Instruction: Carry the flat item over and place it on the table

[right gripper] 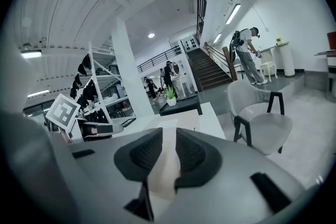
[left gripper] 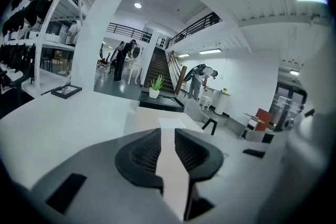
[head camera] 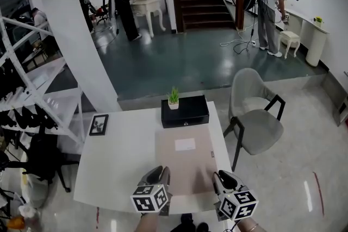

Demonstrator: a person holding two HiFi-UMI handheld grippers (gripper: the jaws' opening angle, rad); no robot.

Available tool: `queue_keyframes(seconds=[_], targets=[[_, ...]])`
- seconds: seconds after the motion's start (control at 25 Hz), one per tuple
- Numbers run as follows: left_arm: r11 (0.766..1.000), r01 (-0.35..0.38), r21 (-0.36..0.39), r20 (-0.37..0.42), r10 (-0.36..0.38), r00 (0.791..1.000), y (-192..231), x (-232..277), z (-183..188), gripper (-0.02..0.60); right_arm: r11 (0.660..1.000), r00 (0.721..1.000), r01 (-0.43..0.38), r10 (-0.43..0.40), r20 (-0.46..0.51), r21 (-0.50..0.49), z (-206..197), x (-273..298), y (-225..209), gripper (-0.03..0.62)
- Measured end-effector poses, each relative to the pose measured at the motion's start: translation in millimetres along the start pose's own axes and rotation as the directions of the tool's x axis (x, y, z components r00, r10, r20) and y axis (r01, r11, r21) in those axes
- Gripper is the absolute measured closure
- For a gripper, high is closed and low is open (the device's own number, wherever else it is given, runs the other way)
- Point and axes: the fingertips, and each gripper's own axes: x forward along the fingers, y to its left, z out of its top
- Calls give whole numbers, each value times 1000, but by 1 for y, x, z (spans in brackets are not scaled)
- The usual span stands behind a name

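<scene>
**Clamping the flat item (head camera: 187,165) by its near edge**

Both the left hand-held gripper (head camera: 159,173) and right hand-held gripper (head camera: 223,179) are pinched tight on it as it stretches across the white worktop (head camera: 119,160). A black box (head camera: 187,112) with a potted plant (head camera: 173,98) sits right at its far end, picture frame (head camera: 98,124) off left, grey chair (head camera: 255,119) right.
</scene>
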Motion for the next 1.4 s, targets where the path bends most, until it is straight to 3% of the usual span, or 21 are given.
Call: queue_keyframes(seconds=[0.28,0.56,1.4], targets=[[1000,-7,13,16,7,1000,-3,-20,-8,540,1000,1000,5,-4,9,-24,0,-12,5,592],[1000,-5,22,34,4,999,-8,-35,-12,551,999,1000,-26,27,12,-32,-2,-20,12,594],[999,15,53,19,-16,1000,-11,-34,-13,551,998,1000,-7,5,-25,-68,-10,-18,12,594]])
